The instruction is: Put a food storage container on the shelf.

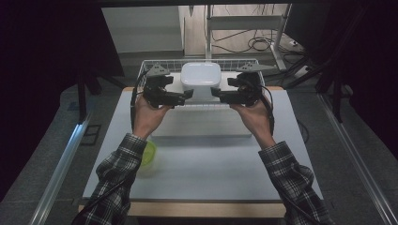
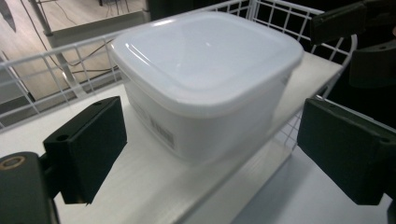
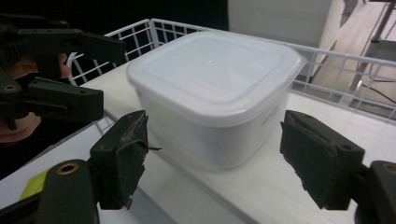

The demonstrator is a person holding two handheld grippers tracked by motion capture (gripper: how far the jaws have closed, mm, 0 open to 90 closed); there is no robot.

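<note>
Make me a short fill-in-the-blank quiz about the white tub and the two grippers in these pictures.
1. The white lidded container sits in a white wire ____.
2. The left gripper and right gripper both have their fingers ____.
3. The container's lid is ____.
4. By the person's left sleeve lies something ____ in colour.

Missing words: basket; open; on; yellow-green

Table [image 1: 197, 164] w/ wire basket [image 1: 155, 65], green item [image 1: 149, 152].

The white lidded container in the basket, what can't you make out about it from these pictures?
- Contents of the white container: lid shut, walls opaque, in every view.
- Side label: blurred, left gripper view.
- Its base in the high view: hidden by the wire basket front rim and both grippers.
- Green object: hidden by the left sleeve.
</note>
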